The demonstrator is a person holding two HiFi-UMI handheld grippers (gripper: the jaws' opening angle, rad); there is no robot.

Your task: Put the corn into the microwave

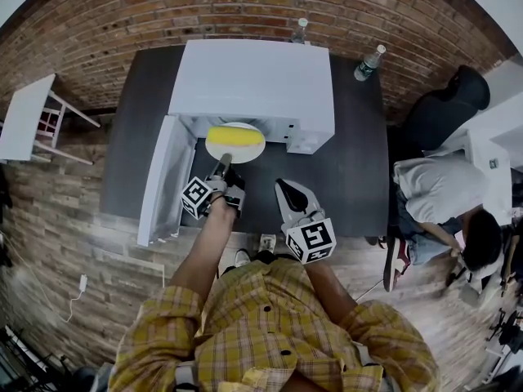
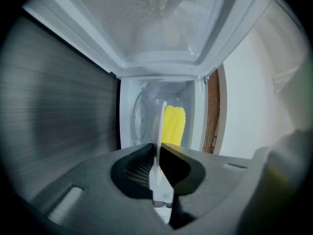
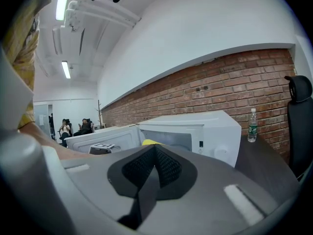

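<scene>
A yellow corn cob (image 1: pixel 233 135) lies on a white plate (image 1: pixel 245 155) at the mouth of the white microwave (image 1: pixel 253 80), whose door (image 1: pixel 159 182) hangs open to the left. My left gripper (image 1: pixel 222 168) is shut on the plate's near rim. In the left gripper view the plate (image 2: pixel 160 126) shows edge-on between the jaws of the left gripper (image 2: pixel 159 153), with the corn (image 2: pixel 174 126) beside it and the microwave cavity (image 2: pixel 142 116) behind. My right gripper (image 1: pixel 282 188) is shut and empty, held back over the table's front. The right gripper (image 3: pixel 155 151) faces the microwave (image 3: pixel 210 131) and the corn (image 3: pixel 149 142).
The microwave stands on a dark table (image 1: pixel 359 162) against a brick wall. Two water bottles (image 1: pixel 369 62) (image 1: pixel 300 29) stand near the back edge. A black chair (image 1: pixel 445 109) and a crouching person (image 1: pixel 441 194) are at the right, a white side table (image 1: pixel 24 117) at the left.
</scene>
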